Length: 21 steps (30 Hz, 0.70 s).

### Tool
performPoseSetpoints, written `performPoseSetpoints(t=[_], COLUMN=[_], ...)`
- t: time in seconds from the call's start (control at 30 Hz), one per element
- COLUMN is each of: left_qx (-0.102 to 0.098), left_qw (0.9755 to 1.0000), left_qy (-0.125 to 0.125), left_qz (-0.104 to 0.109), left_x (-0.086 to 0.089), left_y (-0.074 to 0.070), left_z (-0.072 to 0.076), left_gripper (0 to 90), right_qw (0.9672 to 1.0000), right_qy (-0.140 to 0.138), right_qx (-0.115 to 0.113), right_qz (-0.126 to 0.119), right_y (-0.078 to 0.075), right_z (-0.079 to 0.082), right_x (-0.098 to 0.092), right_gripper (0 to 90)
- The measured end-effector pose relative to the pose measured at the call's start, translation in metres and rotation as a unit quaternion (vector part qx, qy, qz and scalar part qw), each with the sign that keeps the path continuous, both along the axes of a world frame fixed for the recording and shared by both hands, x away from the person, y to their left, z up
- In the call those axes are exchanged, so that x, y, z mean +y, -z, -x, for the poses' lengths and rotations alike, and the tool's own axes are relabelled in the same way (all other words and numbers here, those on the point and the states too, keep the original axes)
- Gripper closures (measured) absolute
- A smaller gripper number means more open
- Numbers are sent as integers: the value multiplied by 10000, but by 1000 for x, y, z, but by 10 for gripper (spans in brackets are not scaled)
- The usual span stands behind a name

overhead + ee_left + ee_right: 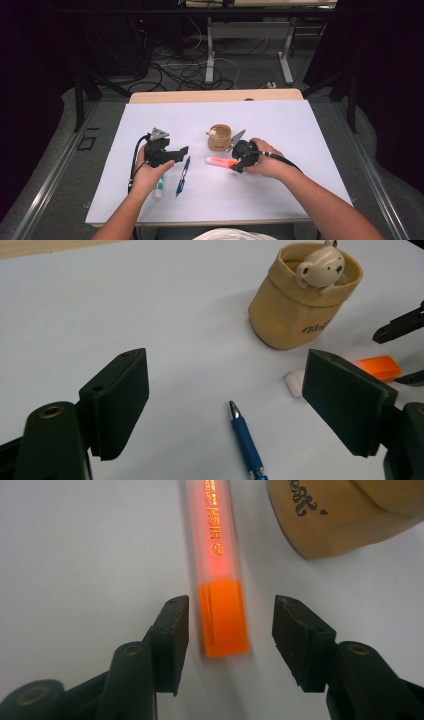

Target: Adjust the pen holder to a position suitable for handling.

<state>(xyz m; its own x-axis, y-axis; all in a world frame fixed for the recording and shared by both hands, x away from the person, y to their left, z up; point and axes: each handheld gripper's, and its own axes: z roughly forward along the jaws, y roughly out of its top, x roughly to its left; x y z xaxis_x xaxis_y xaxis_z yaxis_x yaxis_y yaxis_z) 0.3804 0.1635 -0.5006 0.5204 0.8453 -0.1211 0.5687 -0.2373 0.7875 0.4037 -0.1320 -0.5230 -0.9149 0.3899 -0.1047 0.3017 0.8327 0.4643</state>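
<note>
An orange highlighter [220, 161] lies on the white sheet [280, 130], just in front of a tan pouch [219, 137] with a small bear head at its rim. My right gripper [235, 165] is open and low over the table. In the right gripper view its jaws straddle the highlighter's [215, 540] orange cap end, with a gap on each side. My left gripper [177, 154] is open and holds nothing. A blue pen [182, 175] lies just right of it, its tip [234, 410] pointing away between the jaws in the left gripper view.
A white and green tube [159, 187] lies under the person's left hand. The pouch [295, 305] stands upright close behind the highlighter [380, 366]. A wooden table edge [215, 96] shows beyond the sheet, and cables and desk legs lie on the floor behind.
</note>
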Motion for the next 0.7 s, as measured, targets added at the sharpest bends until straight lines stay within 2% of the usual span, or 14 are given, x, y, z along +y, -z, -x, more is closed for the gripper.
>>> performPoseSetpoints(t=[0.23,0.47,0.53,0.6,0.7], left_qx=[-8,-2,0,-3,12], left_qw=[10000,10000,10000,10000,10000], left_qy=[4,25,17,23,24], left_qz=[-12,-7,-3,5,-1], left_x=[0,0,0,0,1], left_y=[1,1,1,1,1], left_z=[-1,-1,-1,-1,-1], left_gripper=[191,191,191,191,191], right_qw=[9999,9995,9994,9990,9985], right_qy=[-51,-55,-140,-119,-210], right_qx=[100,295,272,420,459], right_qz=[84,44,169,131,219], right_y=[9,12,11,11,11], right_z=[-6,-11,-13,-14,-17], right_x=[3,7,7,11,13], right_gripper=[505,527,548,558,567])
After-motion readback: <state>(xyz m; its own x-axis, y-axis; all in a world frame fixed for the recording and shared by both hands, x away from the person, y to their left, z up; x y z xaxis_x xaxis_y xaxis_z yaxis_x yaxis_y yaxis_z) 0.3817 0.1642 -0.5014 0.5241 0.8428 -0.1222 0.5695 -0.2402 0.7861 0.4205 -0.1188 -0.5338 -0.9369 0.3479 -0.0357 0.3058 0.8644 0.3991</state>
